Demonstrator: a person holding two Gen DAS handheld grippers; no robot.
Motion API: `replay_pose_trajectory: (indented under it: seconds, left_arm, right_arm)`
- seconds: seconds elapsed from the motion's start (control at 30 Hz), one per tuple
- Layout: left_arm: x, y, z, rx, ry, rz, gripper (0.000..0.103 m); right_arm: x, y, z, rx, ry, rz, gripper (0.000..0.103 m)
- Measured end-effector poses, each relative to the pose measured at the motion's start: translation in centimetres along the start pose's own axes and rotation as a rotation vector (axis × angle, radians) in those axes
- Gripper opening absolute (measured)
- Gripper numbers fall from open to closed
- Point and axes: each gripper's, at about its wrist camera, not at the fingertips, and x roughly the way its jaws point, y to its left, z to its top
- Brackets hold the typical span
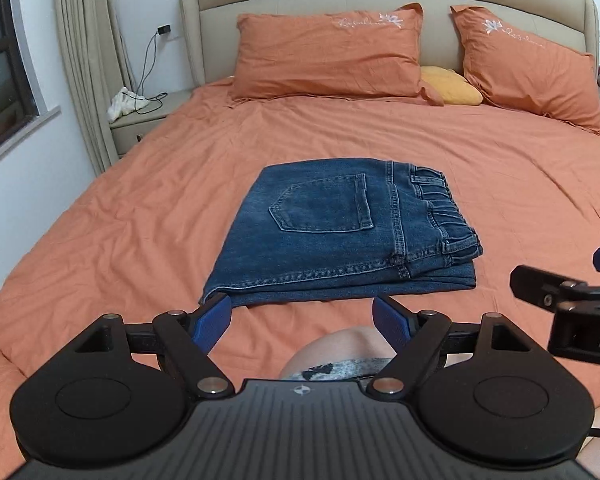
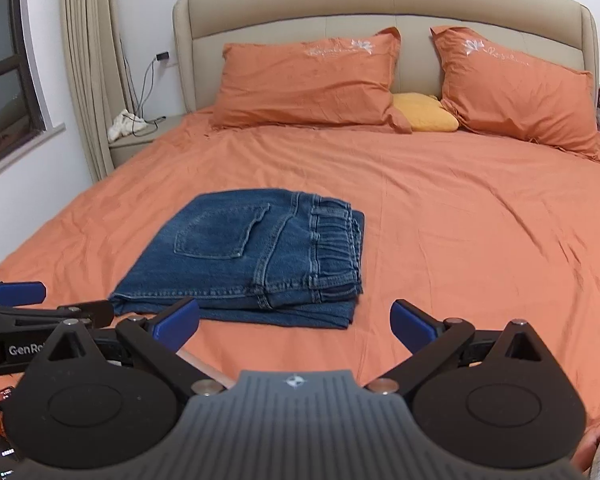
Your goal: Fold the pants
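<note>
Left gripper (image 1: 302,318) at lower centre of its view, jaws wide, nothing between them. Folded jeans (image 1: 340,236) lie mid-frame on the orange bed (image 1: 140,208). Right gripper (image 2: 296,326) gapes wide too, empty.

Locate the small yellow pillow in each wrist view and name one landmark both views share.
Left wrist view: the yellow pillow sits upper right of centre, wedged between the two orange pillows against the headboard.
Right wrist view: the yellow pillow sits right of centre in the upper part, in the same gap.
Shared landmark: the folded jeans on the orange bedspread.
</note>
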Motion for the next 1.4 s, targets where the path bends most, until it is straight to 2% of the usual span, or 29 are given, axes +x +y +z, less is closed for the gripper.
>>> replay_pose_trajectory:
  seconds: [1.4]
  left_arm:
    - [-1.4, -0.6, 0.6, 0.017, -0.027, 0.0, 0.094]
  right_arm:
    - [-1.9, -0.4, -0.6, 0.001, -0.045, 0.018, 0.097]
